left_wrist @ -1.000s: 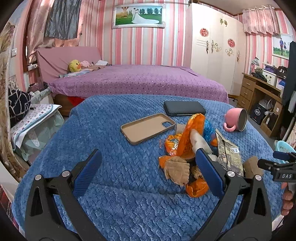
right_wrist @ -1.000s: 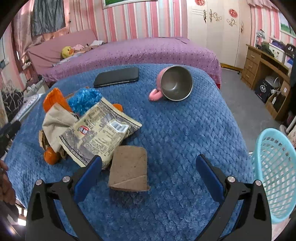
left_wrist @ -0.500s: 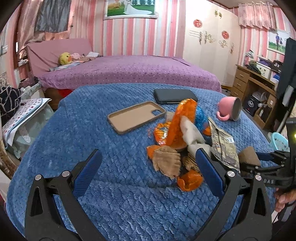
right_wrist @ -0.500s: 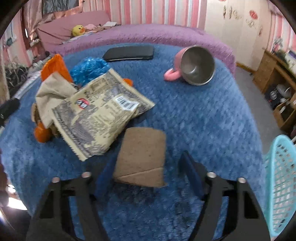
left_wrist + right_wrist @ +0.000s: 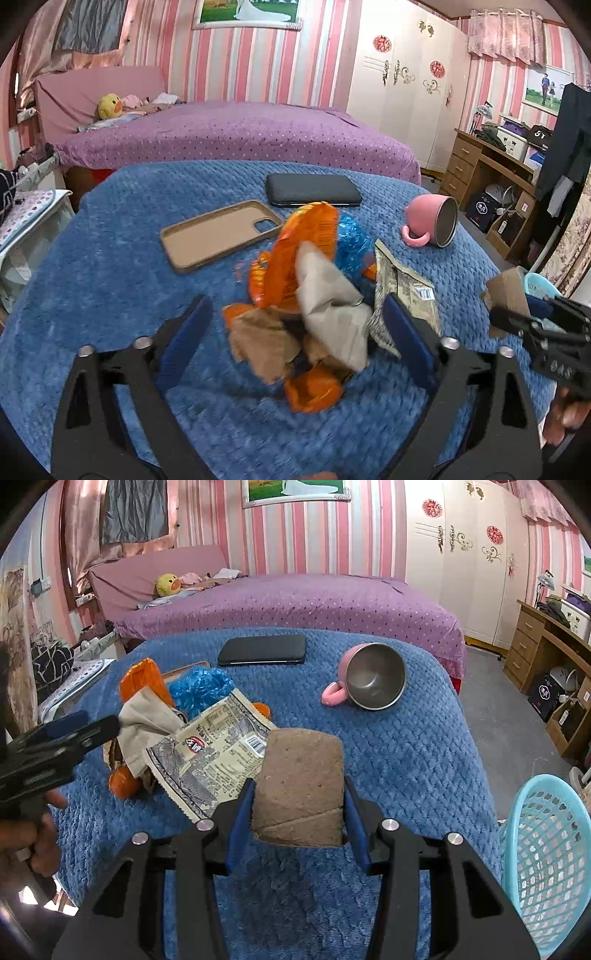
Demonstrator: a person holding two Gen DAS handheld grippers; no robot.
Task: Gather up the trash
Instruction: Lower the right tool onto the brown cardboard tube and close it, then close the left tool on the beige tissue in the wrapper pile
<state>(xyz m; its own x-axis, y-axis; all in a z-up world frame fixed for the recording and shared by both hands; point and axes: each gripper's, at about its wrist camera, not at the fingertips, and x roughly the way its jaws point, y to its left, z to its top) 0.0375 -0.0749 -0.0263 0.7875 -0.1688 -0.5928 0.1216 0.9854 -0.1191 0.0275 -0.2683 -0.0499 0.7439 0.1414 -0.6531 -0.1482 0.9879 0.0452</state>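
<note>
My right gripper (image 5: 297,805) is shut on a brown folded paper packet (image 5: 299,779), lifted off the blue blanket; it also shows in the left wrist view (image 5: 508,291). A pile of trash lies on the blanket: orange wrappers (image 5: 295,258), beige crumpled paper (image 5: 328,306), a blue wrapper (image 5: 349,242) and a printed snack bag (image 5: 214,753). My left gripper (image 5: 295,332) is open, with its fingers on either side of the near part of the pile. A light-blue plastic basket (image 5: 546,856) stands at the right, beside the blanket's edge.
A tan phone case (image 5: 218,234), a black phone (image 5: 312,190) and a tipped pink mug (image 5: 432,225) lie on the blue blanket (image 5: 110,288). A purple bed (image 5: 229,133) is behind. A wooden desk (image 5: 491,166) is at the right.
My right gripper closed on the brown packet and lifted it. My left gripper moved forward, closer to the trash pile.
</note>
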